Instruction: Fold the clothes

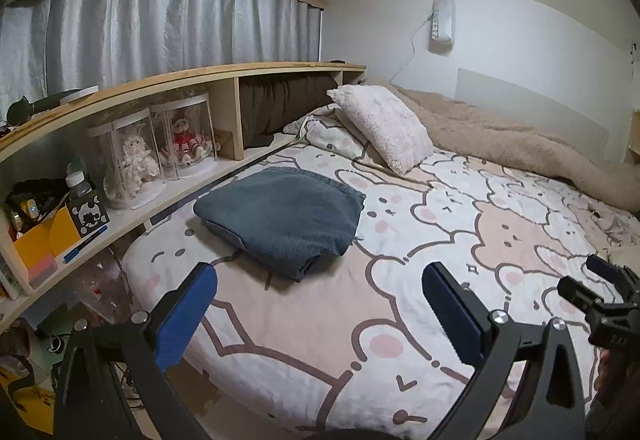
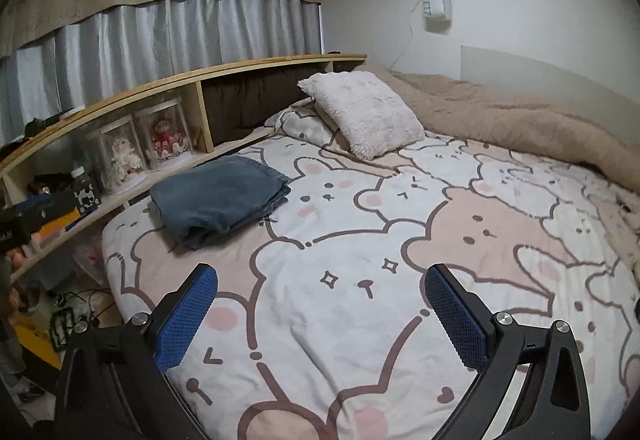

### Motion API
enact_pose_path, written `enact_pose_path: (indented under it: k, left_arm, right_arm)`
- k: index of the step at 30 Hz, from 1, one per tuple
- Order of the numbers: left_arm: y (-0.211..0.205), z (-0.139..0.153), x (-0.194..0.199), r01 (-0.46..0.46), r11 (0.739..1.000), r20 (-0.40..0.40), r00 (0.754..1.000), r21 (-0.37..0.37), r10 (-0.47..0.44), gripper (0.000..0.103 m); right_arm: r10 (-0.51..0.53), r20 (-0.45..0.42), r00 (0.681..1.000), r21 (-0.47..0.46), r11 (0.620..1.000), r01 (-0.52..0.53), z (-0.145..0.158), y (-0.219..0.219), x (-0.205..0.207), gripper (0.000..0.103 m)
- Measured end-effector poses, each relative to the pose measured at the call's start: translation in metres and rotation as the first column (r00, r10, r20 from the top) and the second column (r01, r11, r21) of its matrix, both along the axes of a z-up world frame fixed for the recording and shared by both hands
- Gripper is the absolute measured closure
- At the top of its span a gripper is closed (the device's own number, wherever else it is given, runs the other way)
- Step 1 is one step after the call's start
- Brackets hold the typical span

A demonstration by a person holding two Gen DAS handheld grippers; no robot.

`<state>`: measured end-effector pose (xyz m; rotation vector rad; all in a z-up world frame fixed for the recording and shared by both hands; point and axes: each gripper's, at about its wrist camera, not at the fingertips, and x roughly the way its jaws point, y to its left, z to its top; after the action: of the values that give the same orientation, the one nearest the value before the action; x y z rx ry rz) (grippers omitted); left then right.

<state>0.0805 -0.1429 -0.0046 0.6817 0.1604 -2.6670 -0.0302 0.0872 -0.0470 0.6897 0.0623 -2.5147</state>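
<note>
Blue garment folded, sitting on the bed
Left claw and right claw both spread wide, holding nothing.

Folded garment lies on the bed beside the left shelf, pillow behind it.
</note>
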Motion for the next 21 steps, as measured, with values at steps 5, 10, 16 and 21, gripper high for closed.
enact_pose_path:
  k: [5,10,16,21]
  left_arm:
    - [0.005,-0.007,-0.004,-0.007,1.0,0.021,1.0,-0.023,0.008,0.0]
    - [0.003,-0.014,-0.01,-0.016,1.0,0.041,0.999,-0.012,0.017,0.0]
    - [0.005,-0.017,-0.015,-0.018,1.0,0.041,0.999,0.001,0.018,0.0]
    - [0.011,-0.021,-0.015,-0.013,1.0,0.047,0.999,-0.002,0.014,0.0]
  right_arm:
    - [-0.009,0.035,0.999,-0.008,1.0,0.009,-0.02,0.013,-0.01,0.0]
    - [-0.037,0.069,0.997,-0.001,0.999,0.037,-0.031,0.019,-0.018,0.0]
    - [-0.053,0.062,0.997,-0.009,0.999,0.054,-0.032,0.03,-0.019,0.0]
    - [-0.06,0.068,0.996,-0.008,0.998,0.06,-0.034,0.038,-0.02,0.0]
